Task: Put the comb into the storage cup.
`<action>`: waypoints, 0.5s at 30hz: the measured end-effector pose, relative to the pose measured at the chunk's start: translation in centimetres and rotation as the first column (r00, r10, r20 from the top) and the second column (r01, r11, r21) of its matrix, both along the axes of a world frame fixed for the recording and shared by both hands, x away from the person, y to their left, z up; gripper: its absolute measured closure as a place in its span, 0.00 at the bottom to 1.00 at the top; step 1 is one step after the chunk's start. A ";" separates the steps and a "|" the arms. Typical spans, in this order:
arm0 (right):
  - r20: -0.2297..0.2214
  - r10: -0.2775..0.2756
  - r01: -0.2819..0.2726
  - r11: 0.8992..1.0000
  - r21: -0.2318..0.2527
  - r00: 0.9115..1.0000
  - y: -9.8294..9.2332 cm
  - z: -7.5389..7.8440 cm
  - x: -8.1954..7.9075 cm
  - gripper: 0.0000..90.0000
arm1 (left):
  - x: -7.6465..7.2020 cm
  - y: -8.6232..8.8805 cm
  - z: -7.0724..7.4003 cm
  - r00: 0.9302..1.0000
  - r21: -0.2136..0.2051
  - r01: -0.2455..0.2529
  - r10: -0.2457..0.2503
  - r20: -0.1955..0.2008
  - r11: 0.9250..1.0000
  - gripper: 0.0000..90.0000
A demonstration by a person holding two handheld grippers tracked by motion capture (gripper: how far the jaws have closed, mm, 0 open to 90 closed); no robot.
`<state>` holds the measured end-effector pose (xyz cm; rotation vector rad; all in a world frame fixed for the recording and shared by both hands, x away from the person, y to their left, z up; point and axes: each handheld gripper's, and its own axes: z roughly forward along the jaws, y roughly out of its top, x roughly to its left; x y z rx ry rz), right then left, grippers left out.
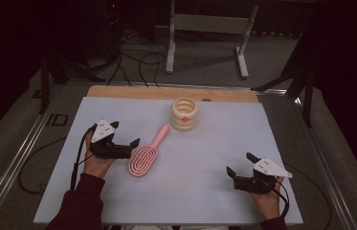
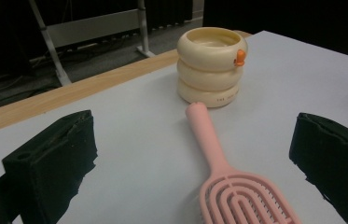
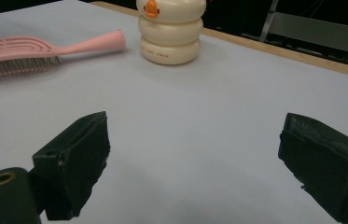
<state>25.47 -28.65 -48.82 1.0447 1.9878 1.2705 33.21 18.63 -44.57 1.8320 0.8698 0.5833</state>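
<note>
left gripper point(image 1: 129, 146) jaws wide by the pink hairbrush point(image 1: 143, 159), cream ringed pot point(image 1: 184, 114) at 1 o'clock; right gripper point(image 1: 241, 165) wide too

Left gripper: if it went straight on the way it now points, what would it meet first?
Probably the pink hairbrush: its head lies between the open jaws of the left gripper, just ahead. Beyond the handle stands the cream ringed holder.

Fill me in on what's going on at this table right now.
A person holds a two-jaw gripper in each hand over a pale mat. The left gripper, jaws open, sits right beside the head of a pink hairbrush but holds nothing. The brush's handle points toward a cream ringed holder standing upright at the far side. The right gripper, also open, holds nothing, well away from both.
</note>
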 end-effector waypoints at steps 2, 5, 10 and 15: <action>0.000 0.000 0.000 1.000 -0.001 1.000 0.0 0.0 0.0 0.09 | 0.2 -0.2 -0.1 1.000 0.003 0.003 -0.003 -0.002 1.000 0.01; 0.001 -0.001 0.001 1.000 -0.002 1.000 0.0 0.0 0.0 0.09 | 0.5 -0.4 -0.2 1.000 0.011 0.005 -0.005 -0.008 1.000 0.01; 0.000 0.001 -0.001 1.000 -0.001 1.000 0.0 0.0 0.0 0.09 | 1.0 -0.9 -0.4 1.000 0.026 0.012 -0.011 -0.015 1.000 0.02; 0.001 0.000 0.000 1.000 -0.001 1.000 0.0 0.0 0.1 0.09 | 1.6 -1.4 -0.8 0.999 0.040 0.022 -0.020 -0.041 0.999 0.02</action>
